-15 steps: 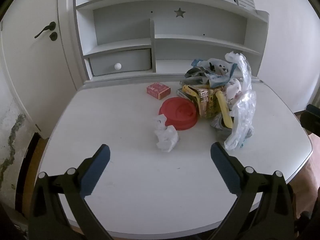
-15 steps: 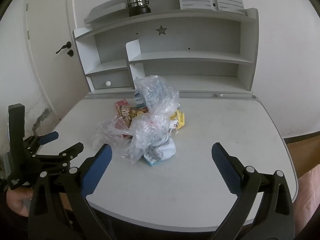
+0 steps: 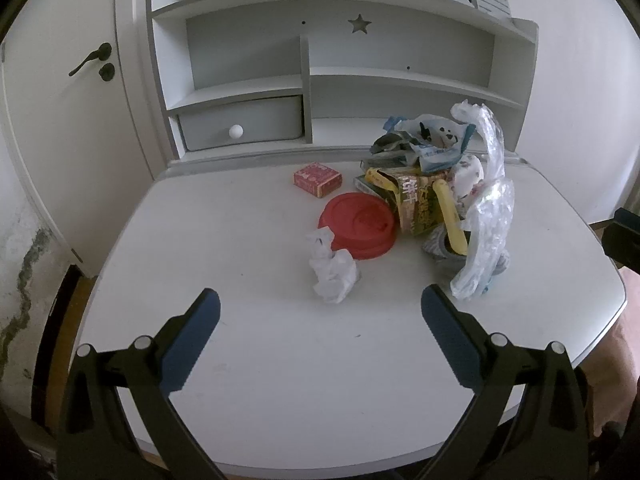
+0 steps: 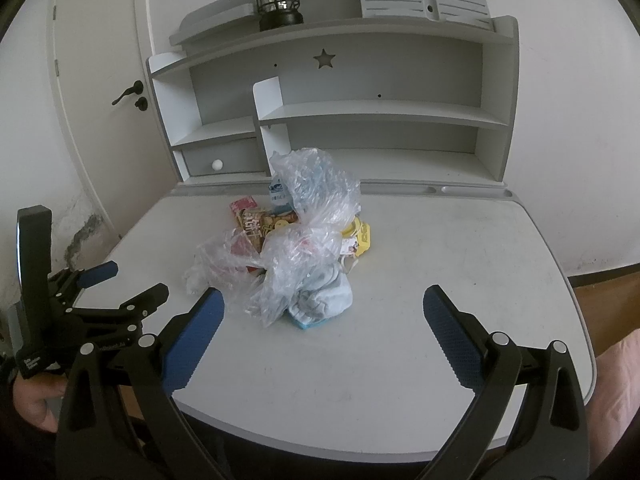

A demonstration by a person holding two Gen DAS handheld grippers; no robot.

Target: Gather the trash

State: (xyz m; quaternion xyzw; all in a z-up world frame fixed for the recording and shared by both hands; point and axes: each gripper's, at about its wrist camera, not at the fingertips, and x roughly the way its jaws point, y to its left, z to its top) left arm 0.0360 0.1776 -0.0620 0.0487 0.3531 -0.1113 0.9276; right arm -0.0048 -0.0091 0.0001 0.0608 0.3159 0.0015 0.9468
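Trash (image 3: 436,200) lies heaped ahead of both wide-open, empty tongs, tissue (image 3: 332,270) nearest the left tongs (image 3: 320,340), bag (image 4: 304,232) before the right tongs (image 4: 324,336); we see almost nothing changed since a half-second ago; collecting, we judge, hasn't begun.

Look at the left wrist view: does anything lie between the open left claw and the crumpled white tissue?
Nothing visible does. Bare desk lies between the left claw and the crumpled tissue; the red lid sits just beyond it.

Both wrist views face desk (image 3: 280,380) (left, right); share trash pile (image 4: 296,248).
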